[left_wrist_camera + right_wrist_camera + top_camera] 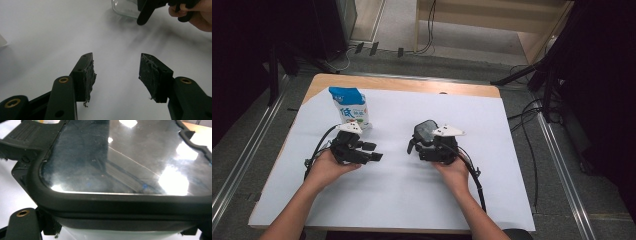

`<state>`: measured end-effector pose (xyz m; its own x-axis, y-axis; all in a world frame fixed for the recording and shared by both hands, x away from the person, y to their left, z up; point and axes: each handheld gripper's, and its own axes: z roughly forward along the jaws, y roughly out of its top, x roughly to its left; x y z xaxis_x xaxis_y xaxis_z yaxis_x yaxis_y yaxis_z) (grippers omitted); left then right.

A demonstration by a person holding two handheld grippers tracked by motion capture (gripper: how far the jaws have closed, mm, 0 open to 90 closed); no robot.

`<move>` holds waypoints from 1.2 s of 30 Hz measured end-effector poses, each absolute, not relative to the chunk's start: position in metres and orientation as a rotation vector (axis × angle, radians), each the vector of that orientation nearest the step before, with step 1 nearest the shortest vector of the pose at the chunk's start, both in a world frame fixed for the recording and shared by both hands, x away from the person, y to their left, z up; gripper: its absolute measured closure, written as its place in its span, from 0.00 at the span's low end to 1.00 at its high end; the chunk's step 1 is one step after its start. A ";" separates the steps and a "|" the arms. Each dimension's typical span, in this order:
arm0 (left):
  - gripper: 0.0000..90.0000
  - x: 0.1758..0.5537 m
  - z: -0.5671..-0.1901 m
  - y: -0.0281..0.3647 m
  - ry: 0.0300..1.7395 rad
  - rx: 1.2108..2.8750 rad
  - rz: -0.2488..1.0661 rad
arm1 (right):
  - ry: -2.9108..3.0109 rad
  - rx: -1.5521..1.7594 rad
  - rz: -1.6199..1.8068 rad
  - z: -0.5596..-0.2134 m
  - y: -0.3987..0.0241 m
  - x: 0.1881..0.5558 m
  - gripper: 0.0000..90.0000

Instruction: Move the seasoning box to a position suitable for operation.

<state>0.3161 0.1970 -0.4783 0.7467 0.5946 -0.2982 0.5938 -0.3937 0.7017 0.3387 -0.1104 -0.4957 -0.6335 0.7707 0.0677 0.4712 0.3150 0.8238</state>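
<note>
The right gripper (424,145) holds a glass box with a dark lid (426,131) — the box sits right between its jaws, and they squeeze its sides. In the right gripper view the lid (120,165) is shiny and very close, and its long side runs across the jaws. The box is near the middle of the white sheet (402,200) on the table. The left gripper (374,152) is just left of the box, apart from it, with its jaws partly open and nothing between them. Its fingers (87,75) point toward the box (125,7). Behind the left gripper, farther from the box, a blue and white bag (349,106) stands upright — the left gripper is the nearer one to it.
</note>
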 end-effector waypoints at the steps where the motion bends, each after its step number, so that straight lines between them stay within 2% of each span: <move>1: 0.51 0.315 -0.478 0.198 0.898 2.090 0.006 | 2.259 1.102 1.233 -0.497 -0.107 0.338 0.17; 12: 0.51 0.312 -0.480 0.201 0.910 2.095 0.020 | 2.325 1.011 1.268 -0.510 -0.080 0.335 0.17; 23: 0.50 0.312 -0.481 0.198 0.901 2.104 0.010 | 2.369 0.940 1.246 -0.520 -0.077 0.334 0.17; 36: 0.50 0.313 -0.482 0.198 0.896 2.101 0.003 | 2.448 0.977 1.251 -0.512 -0.087 0.333 0.08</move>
<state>0.3134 0.1982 -0.4819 0.7456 0.5978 -0.2945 0.5958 -0.3999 0.6965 0.3329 -0.0867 -0.5119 -0.7536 0.6500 0.0977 0.4599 0.4152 0.7849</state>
